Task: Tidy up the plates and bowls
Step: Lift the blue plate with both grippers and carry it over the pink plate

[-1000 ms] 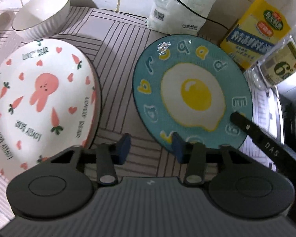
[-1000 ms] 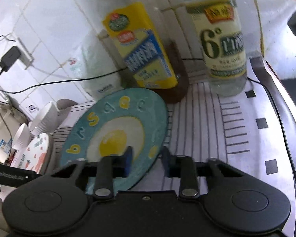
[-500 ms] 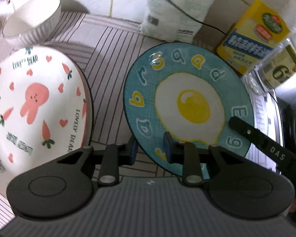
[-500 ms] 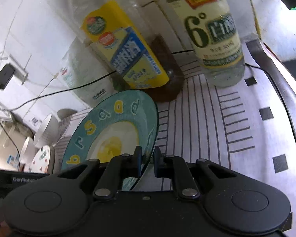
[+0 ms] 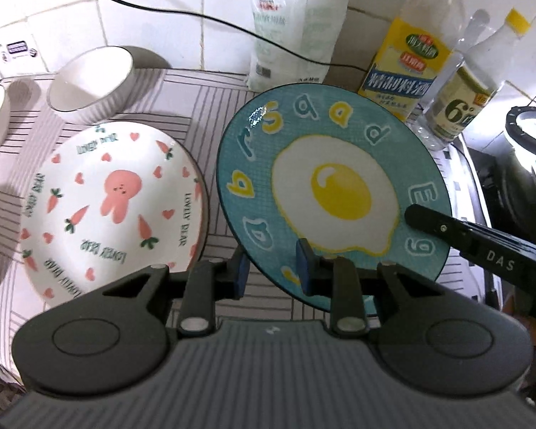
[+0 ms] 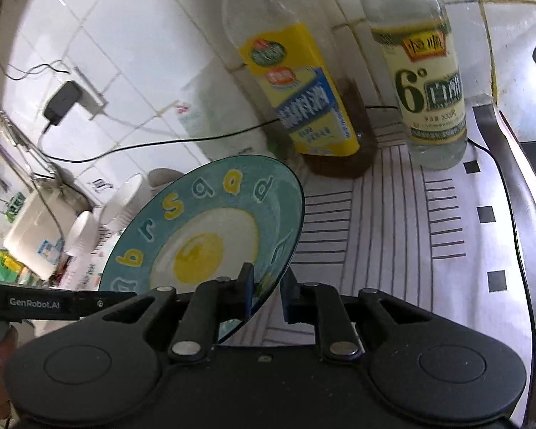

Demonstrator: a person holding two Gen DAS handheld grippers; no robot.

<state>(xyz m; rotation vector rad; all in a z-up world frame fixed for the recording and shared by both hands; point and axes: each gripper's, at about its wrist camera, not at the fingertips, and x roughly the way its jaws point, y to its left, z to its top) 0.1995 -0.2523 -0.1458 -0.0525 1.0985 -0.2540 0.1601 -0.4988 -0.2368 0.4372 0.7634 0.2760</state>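
While I work from the left wrist view, I see my left gripper [image 5: 273, 271] clamped on the near rim of the egg plate [image 5: 334, 193], one pad on top, one beneath. Its jaws have been closing within the last second and now pinch that rim. My right gripper's finger [image 5: 482, 246] crosses the plate's right edge. The plate sits tilted, clear of the striped mat [image 5: 211, 107], just beside the bunny plate [image 5: 110, 207], which lies flat to the left. Two white bowls [image 5: 93, 85] stand behind it near the wall.

From the right wrist view, my right gripper [image 6: 266, 291] is clamped on the same plate [image 6: 211, 236] at its opposite edge, jaws nearly together with the thin rim between them. Two bottles [image 6: 300, 103] stand close behind (near enough to clip if I swing wide).

I judge the step to be carrying the egg plate over onto the bunny plate. To do it well, I should keep both grips firm and move the hands together so the plate does not twist, level it first, centre it over the bunny plate, lower gently, and release only once it rests.
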